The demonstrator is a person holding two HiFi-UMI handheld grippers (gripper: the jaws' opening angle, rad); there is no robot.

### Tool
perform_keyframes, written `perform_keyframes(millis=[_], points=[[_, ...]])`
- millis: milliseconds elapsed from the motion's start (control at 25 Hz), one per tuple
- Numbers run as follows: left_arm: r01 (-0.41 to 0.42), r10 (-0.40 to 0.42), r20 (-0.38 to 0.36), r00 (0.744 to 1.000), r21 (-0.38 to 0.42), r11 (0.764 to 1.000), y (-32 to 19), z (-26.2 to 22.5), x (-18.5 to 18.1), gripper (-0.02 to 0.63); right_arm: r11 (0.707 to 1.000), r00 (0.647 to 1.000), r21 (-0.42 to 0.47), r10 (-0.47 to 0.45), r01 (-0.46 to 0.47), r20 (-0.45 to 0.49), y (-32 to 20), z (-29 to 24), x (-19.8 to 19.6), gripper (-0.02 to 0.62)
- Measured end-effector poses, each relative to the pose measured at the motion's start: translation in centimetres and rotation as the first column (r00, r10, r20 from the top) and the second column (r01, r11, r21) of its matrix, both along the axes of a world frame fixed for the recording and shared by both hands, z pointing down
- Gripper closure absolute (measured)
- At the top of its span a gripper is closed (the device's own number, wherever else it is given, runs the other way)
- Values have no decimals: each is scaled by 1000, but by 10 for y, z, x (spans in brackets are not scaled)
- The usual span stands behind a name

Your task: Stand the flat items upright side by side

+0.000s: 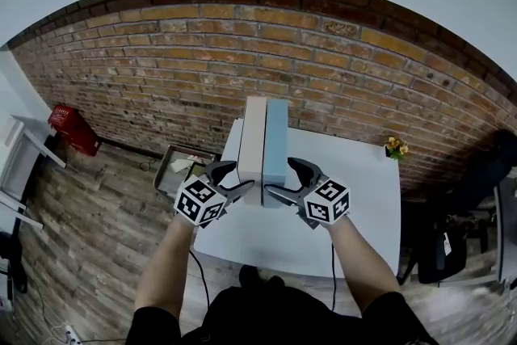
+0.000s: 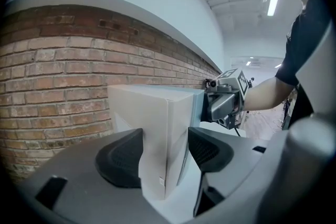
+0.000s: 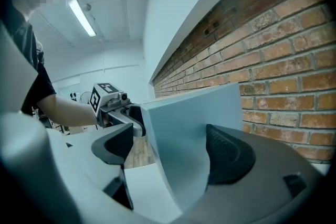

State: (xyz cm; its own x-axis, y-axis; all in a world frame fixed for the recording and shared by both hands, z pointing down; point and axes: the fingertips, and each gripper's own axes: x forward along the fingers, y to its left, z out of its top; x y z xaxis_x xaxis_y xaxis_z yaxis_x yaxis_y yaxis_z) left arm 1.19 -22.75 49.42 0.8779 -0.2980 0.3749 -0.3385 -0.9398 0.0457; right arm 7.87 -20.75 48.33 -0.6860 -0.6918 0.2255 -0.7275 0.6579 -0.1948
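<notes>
Closest to you, the left gripper [image 1: 234, 180] is closed at a middling width on the near corner of the white box [image 1: 252, 143]. In the left gripper view one pad [image 2: 119, 157] lies against the broad face and the other meets the narrow end face, as far as that view shows.

The right gripper [image 1: 284, 178] has its jaws spread around the near corner of the blue box [image 1: 276, 143] and is not clamping it. In the right gripper view one jaw sits at the box's face, while the other stands clear of its edge, with wooden floor [image 3: 137, 152] showing in the gap.

Both boxes stand upright on their long narrow edges with their broad faces touching. They are on the white table [image 1: 355, 198], close to its far left corner and below the brick wall [image 1: 242, 61]. The arrangement looks complete, and what remains is probably letting go.

Hazards, as judgements:
- The blue box has nothing to lean on at its outer side. If you draw the right gripper back at a slant, a jaw could catch it and tip it outward.
- The left grip is on a corner only. Twisting as you open could swing the white box askew, part the pair, or push both over.
- The white box stands near the table's left edge, so a fall that way may carry it off the table.
</notes>
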Motion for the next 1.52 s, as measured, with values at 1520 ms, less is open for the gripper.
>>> perform_keyframes(millis=[1520], points=[[273,-273,-59,960,-1,962,-22,-5,-61,330,970,973,-92,229,-226,15,5,24,82,329]])
